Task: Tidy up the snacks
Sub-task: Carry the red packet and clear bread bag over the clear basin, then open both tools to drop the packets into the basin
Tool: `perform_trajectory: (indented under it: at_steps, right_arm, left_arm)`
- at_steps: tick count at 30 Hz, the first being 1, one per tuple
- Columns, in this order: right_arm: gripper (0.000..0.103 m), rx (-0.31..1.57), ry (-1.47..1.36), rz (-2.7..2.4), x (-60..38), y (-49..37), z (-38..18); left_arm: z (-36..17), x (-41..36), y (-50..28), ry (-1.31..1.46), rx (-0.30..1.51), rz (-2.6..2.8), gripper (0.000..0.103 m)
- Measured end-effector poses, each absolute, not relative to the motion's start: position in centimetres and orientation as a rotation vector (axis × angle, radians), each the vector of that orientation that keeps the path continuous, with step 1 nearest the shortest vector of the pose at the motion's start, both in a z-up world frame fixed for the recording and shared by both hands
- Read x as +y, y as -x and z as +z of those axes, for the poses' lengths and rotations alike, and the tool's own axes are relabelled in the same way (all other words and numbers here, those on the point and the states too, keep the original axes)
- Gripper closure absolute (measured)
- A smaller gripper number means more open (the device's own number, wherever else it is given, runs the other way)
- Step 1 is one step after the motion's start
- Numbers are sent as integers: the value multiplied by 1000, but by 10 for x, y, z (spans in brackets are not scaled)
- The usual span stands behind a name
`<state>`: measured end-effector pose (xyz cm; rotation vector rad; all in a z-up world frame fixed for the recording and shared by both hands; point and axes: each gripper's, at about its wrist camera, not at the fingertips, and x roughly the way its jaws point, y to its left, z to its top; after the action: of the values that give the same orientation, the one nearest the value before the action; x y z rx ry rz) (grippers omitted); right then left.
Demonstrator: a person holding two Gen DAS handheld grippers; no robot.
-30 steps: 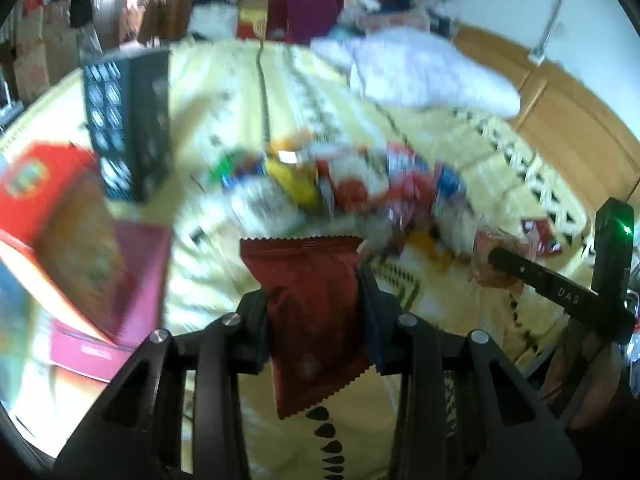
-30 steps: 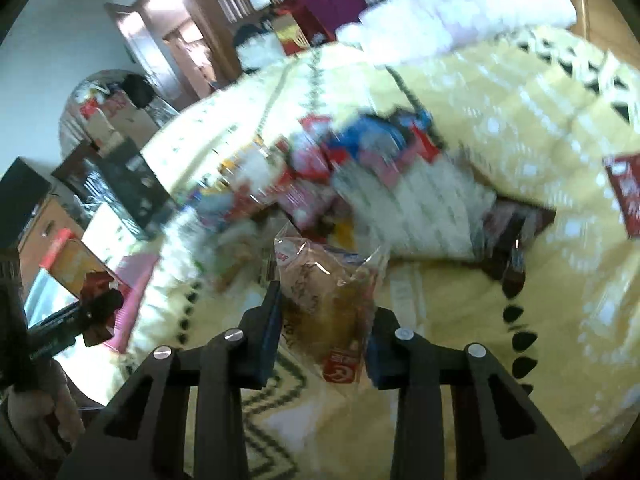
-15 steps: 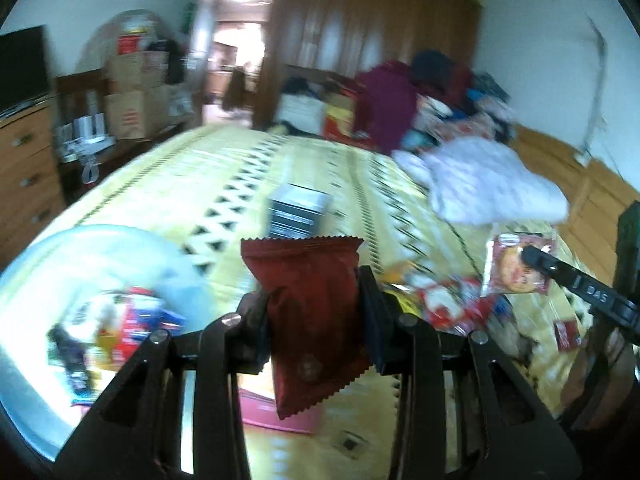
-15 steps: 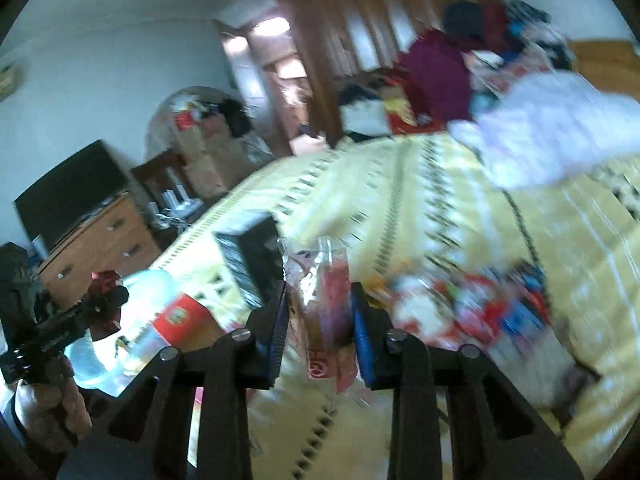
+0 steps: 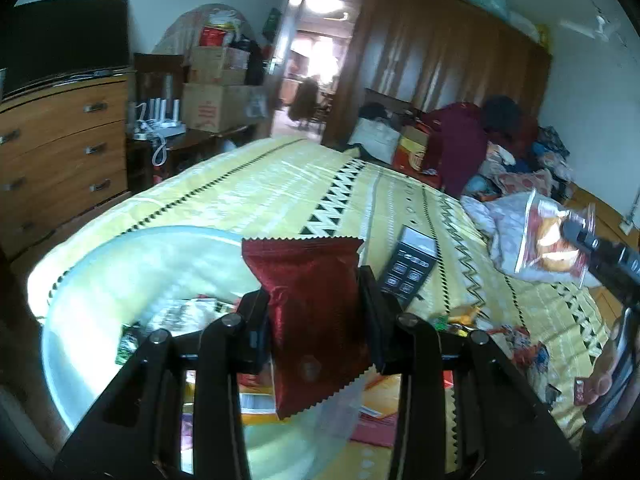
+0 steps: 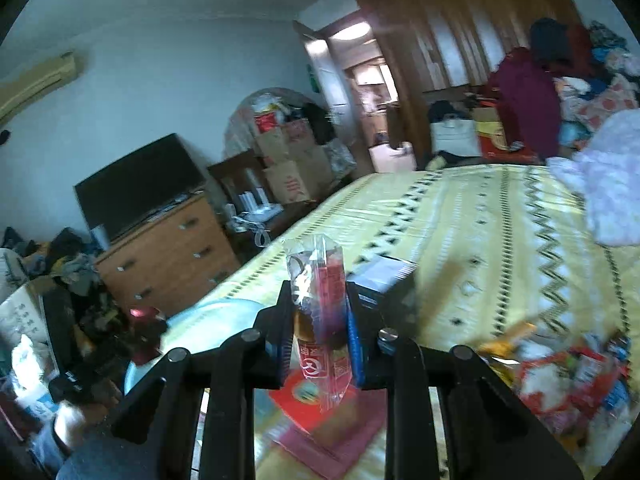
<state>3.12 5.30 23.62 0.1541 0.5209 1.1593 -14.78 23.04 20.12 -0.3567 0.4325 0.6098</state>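
Observation:
My left gripper (image 5: 316, 320) is shut on a dark red snack packet (image 5: 312, 312) and holds it above a clear plastic bin (image 5: 92, 280) that has several snack packs inside. My right gripper (image 6: 320, 336) is shut on a clear snack bag with red print (image 6: 320, 320), held up over the bed. That bag and the right gripper's tip also show at the right edge of the left wrist view (image 5: 552, 240). The dark red packet in the left gripper shows small at the left of the right wrist view (image 6: 144, 332). A pile of loose snacks (image 6: 560, 376) lies on the yellow bedspread (image 6: 480, 220).
A black box (image 5: 408, 272) stands on the bed beyond the bin. A red box and pink folder (image 6: 320, 412) lie below the right gripper. A white quilt (image 5: 504, 232) lies at the right. A wooden dresser (image 5: 60, 152) with a TV stands left.
Both grippers have swung left and up from the snack pile, each keeping its packet. The clear bin now lies under the left gripper.

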Motion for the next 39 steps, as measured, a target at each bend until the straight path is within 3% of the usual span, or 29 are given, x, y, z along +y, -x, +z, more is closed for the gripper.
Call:
perform_trajectory:
  at_steps: [9,17,39]
  right_arm:
    - [78,500,-64,1363,162,32,269]
    - [78,543,4,1454,225,69,262]
    - [78,616,52,1468,251,77,238]
  left_arm:
    - [195,279,177,414,443,719,66]
    - [186,298,188,440,466,765,66]
    - [183,311,194,446,480,777,67]
